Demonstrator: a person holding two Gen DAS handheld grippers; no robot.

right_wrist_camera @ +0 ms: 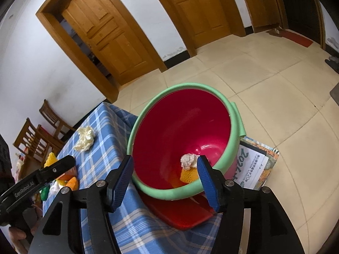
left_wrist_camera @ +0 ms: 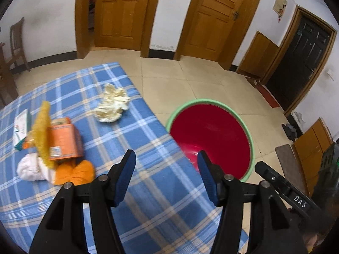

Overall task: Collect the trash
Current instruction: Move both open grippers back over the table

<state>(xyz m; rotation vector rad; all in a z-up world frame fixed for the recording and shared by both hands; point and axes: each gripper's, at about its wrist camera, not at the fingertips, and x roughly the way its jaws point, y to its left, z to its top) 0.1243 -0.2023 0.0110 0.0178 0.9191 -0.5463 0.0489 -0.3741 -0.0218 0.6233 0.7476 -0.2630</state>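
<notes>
Two letterings legible: "DAS" on the right gripper (left_wrist_camera: 281, 187) seen from the left wrist, beside the left gripper (left_wrist_camera: 166, 170), spread and empty over the plaid table (left_wrist_camera: 148, 131), crumpled paper (left_wrist_camera: 112, 103) and orange box (left_wrist_camera: 63, 139) ahead. From the right wrist: "GenRobot.AI" on the other gripper; own blue fingers (right_wrist_camera: 206, 180) apart, empty, above red bin (right_wrist_camera: 169, 127) holding paper wad (right_wrist_camera: 188, 160).

This is a lived-in home, a plain family room. Panelled wooden doors (left_wrist_camera: 118, 12) in heavy frames line the white wall far beyond the left claw (left_wrist_camera: 166, 158), with cream floor tiles (left_wrist_camera: 190, 78) running up to them. Wooden dining chairs (right_wrist_camera: 42, 135) stand off to the right claw's (right_wrist_camera: 165, 165) left, behind a table under a blue checked cloth (left_wrist_camera: 118, 131). A dark entrance door (left_wrist_camera: 305, 63) has a red doormat (left_wrist_camera: 268, 95).
</notes>
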